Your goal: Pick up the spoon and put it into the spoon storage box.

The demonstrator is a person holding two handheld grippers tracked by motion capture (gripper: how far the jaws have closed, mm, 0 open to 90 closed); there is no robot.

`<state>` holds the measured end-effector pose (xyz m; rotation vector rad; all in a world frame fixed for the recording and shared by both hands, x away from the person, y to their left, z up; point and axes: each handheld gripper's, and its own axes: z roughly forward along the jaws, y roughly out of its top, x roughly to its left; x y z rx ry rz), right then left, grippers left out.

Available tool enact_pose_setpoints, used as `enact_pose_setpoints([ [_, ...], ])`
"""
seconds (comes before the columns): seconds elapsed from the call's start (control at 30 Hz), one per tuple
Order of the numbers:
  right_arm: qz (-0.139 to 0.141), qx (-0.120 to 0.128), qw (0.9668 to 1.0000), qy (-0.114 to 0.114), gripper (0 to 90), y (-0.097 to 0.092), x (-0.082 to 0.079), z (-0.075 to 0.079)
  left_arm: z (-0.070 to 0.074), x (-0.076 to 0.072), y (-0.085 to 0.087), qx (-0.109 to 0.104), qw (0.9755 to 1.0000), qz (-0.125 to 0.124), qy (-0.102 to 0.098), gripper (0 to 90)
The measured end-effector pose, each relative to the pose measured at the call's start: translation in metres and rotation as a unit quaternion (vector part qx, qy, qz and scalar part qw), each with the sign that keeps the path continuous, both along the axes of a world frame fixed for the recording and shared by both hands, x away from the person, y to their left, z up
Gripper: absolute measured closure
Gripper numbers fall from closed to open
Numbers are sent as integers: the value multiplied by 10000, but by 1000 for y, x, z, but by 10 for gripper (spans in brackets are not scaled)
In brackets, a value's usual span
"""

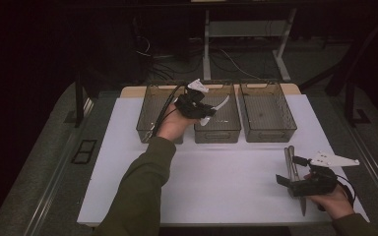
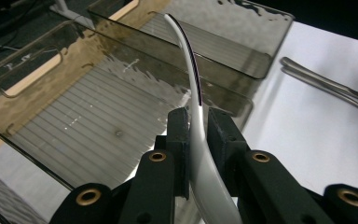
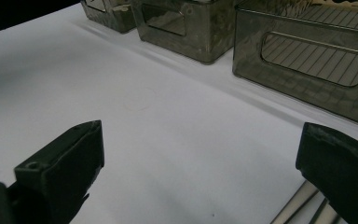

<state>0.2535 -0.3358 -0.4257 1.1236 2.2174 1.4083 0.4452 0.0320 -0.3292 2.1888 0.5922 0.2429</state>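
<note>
White spoon (image 2: pixel 196 121): one piece, smooth glossy plastic or ceramic, with a long curved handle bearing a thin dark line along its edge. We find it clamped between the black fingers (image 2: pixel 179 140) of the left gripper (image 1: pixel 200 109), which press on it from both sides; the handle arcs up and away above the middle bin (image 1: pixel 218 129).

Bins, three: smoky translucent plastic, rectangular, with ribbed floors and oval handle cut-outs in the end walls. They stand side by side across the far half of the surface (image 1: pixel 216 172). We list the left bin (image 1: pixel 147 115), the middle bin and the right bin (image 1: pixel 268 125); the right one carries a small speck on its floor.

Surface: flat, matt white sheet over a pale wooden board.

Metal utensils (image 1: pixel 291 164): long, slim, dull steel handles lying close together near the right edge of the surface, just in front of the right gripper (image 1: pixel 286 181).

Left hand (image 1: pixel 174 125): olive sleeve, forearm stretched forward, gripper held above the near ends of the left and middle bins, spoon pointing to the right.

Right hand (image 1: pixel 332 199): low at the near right corner, gripper lying level; its fingers (image 3: pixel 65 163) stand wide apart with nothing between them, white surface showing in the gap.
</note>
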Motion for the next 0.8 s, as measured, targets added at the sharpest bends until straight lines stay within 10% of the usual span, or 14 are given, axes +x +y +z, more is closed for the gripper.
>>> enact_pose_setpoints([
  [0.8,0,39,10000,7,9,-1,0,0,-47,32,-28,730,9962,353,330,781],
])
